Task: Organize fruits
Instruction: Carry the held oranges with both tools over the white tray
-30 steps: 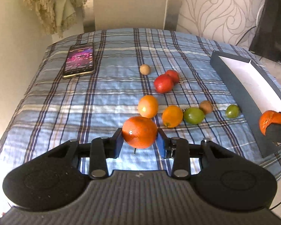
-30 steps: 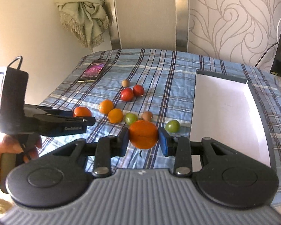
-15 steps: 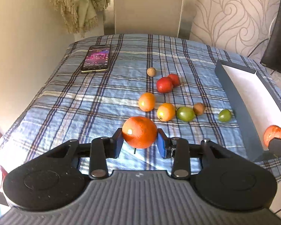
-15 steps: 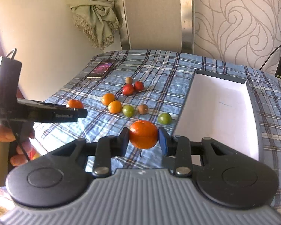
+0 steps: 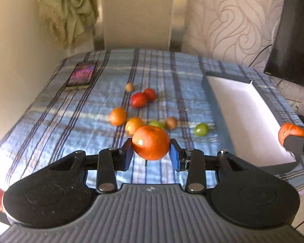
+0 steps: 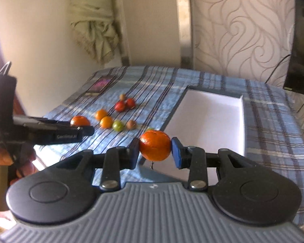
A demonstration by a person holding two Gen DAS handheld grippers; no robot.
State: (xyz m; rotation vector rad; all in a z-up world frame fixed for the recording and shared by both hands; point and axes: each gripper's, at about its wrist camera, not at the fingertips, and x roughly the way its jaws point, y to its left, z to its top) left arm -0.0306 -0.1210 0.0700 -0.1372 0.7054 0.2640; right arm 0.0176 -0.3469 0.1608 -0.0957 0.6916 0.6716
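My left gripper (image 5: 151,154) is shut on a large orange (image 5: 151,142), held in the air over the near part of the bed. My right gripper (image 6: 155,148) is shut on a second orange (image 6: 155,147) near the grey tray's near-left corner. The tray (image 5: 218,109) has a white floor with nothing in it. Loose fruit lies on the plaid blanket: two small oranges (image 5: 117,116), two red fruits (image 5: 138,99), two green fruits (image 5: 200,129) and two brown ones (image 5: 129,87). From the right wrist view the left gripper (image 6: 80,130) shows at the left with its orange (image 6: 80,120).
A phone (image 5: 81,78) with a lit screen lies on the far left of the blue plaid blanket (image 5: 50,125). A dark screen (image 5: 293,36) stands at the far right by the patterned wall. A person's hand (image 6: 2,158) holds the left gripper's handle.
Both grippers have pulled back and risen a little with their oranges, so the bed and tray look farther off. The loose fruit has not moved.
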